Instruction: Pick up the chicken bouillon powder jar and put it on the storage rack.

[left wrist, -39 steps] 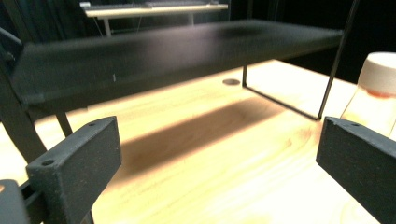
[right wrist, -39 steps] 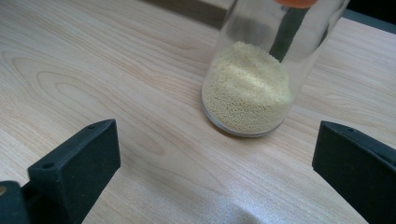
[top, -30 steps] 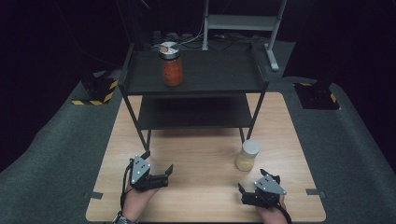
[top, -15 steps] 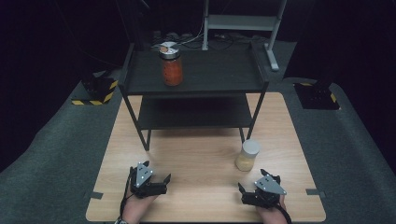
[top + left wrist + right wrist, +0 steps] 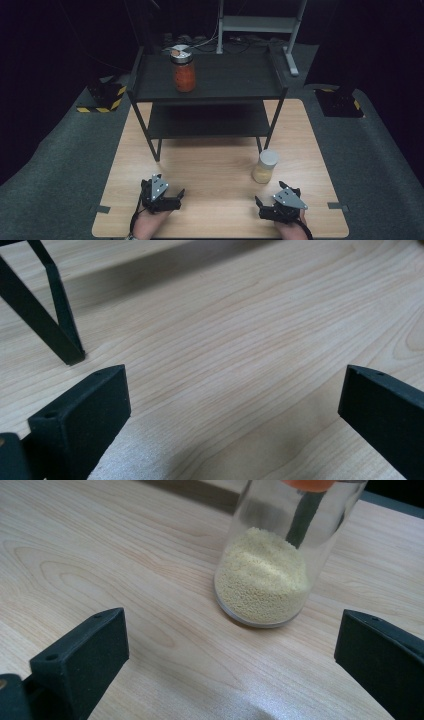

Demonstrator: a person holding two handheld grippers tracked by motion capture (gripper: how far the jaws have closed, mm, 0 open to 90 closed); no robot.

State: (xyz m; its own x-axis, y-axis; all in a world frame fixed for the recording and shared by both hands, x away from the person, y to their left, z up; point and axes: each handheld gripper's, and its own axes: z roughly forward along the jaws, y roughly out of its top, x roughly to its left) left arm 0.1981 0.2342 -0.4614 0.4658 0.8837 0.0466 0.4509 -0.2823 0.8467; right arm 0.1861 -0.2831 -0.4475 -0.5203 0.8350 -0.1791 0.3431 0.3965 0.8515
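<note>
- Table (image 5: 220, 165): light wood top with a black two-tier shelf (image 5: 210, 80) standing on its far half, toward 12 o'clock.
- Red jar (image 5: 184, 70): upright on the top tier of the shelf, left of centre, with a metal lid; nothing touches it.
- Pale jar (image 5: 264, 167): upright on the table top at about 4 o'clock from the table's middle, just outside the shelf's right front leg (image 5: 272, 122). In the right gripper view the jar (image 5: 265, 575) is clear glass, part filled with fine yellowish grains.
- Left gripper (image 5: 172, 196): held low over the near edge at about 7 o'clock, jaws spread wide, nothing between them. The left gripper view shows bare wood between the jaws and a shelf leg (image 5: 55, 325) at 10 o'clock.
- Right gripper (image 5: 260, 206): held low at about 5 o'clock, jaws spread wide and empty. The pale jar stands near it, toward 12 o'clock from the jaws, apart from both.
</note>
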